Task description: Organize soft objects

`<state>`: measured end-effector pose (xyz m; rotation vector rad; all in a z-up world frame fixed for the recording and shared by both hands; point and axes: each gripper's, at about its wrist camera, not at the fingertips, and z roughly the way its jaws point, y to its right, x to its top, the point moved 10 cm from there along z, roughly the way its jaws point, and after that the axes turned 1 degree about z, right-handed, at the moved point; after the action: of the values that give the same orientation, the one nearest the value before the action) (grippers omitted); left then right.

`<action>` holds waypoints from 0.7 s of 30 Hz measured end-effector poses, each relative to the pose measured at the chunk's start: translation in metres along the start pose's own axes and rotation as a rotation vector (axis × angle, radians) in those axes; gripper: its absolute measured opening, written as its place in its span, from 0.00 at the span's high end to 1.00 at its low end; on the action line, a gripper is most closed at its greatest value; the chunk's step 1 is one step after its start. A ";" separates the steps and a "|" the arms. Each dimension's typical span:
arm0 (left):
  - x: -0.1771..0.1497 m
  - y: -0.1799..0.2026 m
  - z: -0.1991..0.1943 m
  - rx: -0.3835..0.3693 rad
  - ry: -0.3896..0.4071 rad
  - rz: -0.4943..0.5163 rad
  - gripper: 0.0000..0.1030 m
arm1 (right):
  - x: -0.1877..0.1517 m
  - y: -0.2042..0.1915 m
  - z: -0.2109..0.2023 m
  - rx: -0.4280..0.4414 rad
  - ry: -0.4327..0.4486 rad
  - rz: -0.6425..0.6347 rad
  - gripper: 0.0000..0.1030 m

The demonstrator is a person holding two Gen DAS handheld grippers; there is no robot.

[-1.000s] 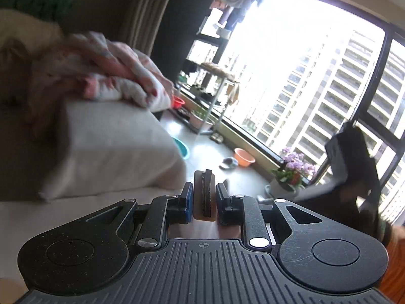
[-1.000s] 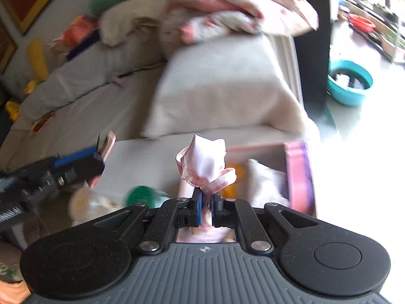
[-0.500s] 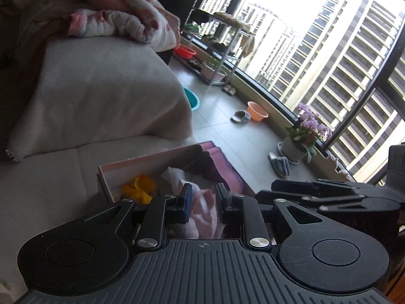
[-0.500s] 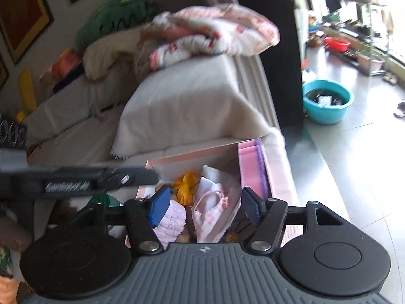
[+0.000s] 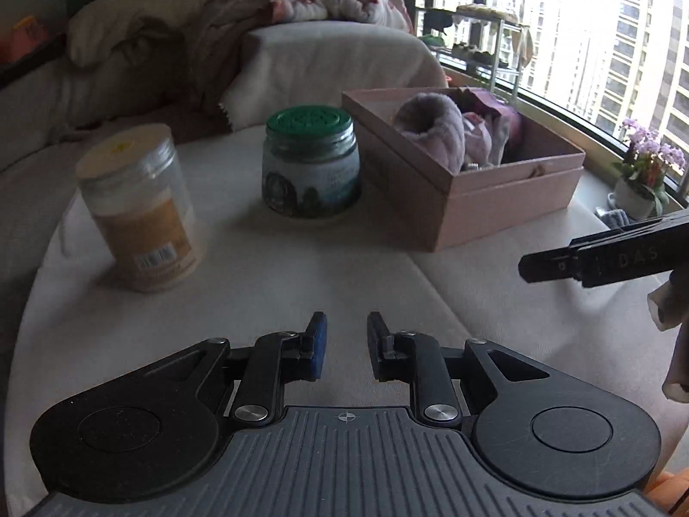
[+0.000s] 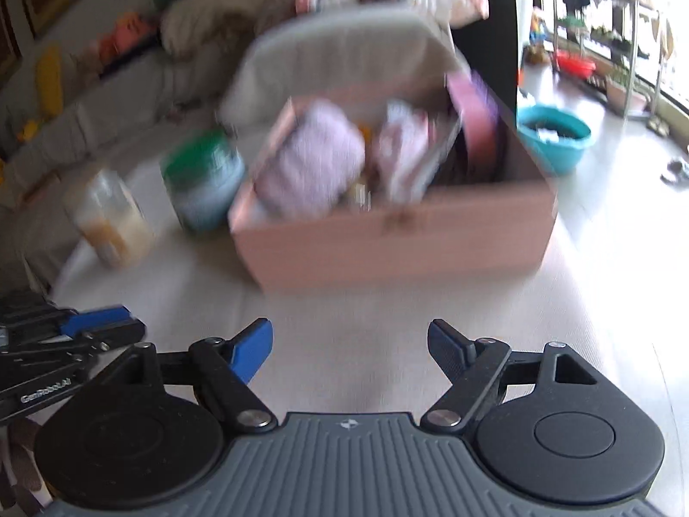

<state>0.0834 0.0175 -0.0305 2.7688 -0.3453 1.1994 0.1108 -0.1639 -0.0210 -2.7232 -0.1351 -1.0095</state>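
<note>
The soft things lie in the open pink box (image 5: 508, 198) on the far right of the white padded surface (image 5: 267, 284): a fluffy lilac piece (image 5: 435, 125) at its left end and a pale pink cloth (image 5: 478, 138) beside it, both below or just at the rim. The left tool (image 5: 346, 344) hovers near the front edge of the surface, its jaws drawn in narrow with nothing between them. The right tool (image 6: 349, 344) faces the near wall of the box, apart from it, its jaws opening wide and empty. This looks like the moment right after a drop into the box, with both tools free. Outside the box only a green-lidded jar (image 5: 311, 168) and a clear jar with a pale lid (image 5: 138, 211) stand to its left, neither of them soft. The next move probably calls for finding any soft item left outside the box; the right-wrist view is too blurred to show one. If none remains, closing the box may be what is left.
</note>
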 end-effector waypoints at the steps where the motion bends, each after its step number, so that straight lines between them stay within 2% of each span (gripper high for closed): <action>1: -0.005 0.003 0.003 -0.001 -0.007 -0.009 0.78 | -0.007 -0.001 0.006 -0.010 -0.019 -0.005 0.21; 2: -0.009 0.008 0.008 -0.011 -0.020 -0.023 0.78 | -0.009 -0.003 0.006 -0.022 0.005 -0.027 0.20; 4: -0.010 0.016 0.011 -0.005 0.011 -0.022 0.70 | -0.014 -0.003 0.005 -0.079 0.025 -0.067 0.17; 5: -0.010 0.019 0.013 -0.002 0.020 -0.018 0.62 | -0.017 -0.002 0.007 -0.095 0.015 -0.078 0.11; 6: -0.009 0.023 0.014 -0.006 0.023 -0.021 0.49 | -0.019 -0.002 0.009 -0.109 0.020 -0.098 0.08; 7: -0.009 0.030 0.014 -0.016 0.026 -0.023 0.42 | -0.021 0.001 0.011 -0.142 0.014 -0.111 0.00; 8: -0.009 0.035 0.015 -0.024 0.028 -0.026 0.31 | -0.021 0.003 0.012 -0.165 0.022 -0.108 0.00; 9: -0.009 0.037 0.015 -0.021 0.036 -0.034 0.26 | -0.022 0.006 0.011 -0.160 0.045 -0.100 0.00; 14: -0.005 0.036 0.021 0.063 0.092 -0.123 0.28 | -0.017 0.014 0.013 -0.167 0.063 -0.100 0.00; 17: -0.002 0.034 0.026 0.126 0.110 -0.123 0.29 | -0.015 0.017 0.012 -0.166 0.077 -0.102 0.00; 21: -0.001 0.033 0.027 0.140 0.107 -0.120 0.29 | -0.016 0.023 0.009 -0.166 0.168 -0.104 0.00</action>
<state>0.0933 -0.0191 -0.0498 2.7792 -0.0862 1.3835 0.1077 -0.1837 -0.0424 -2.7863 -0.1731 -1.3286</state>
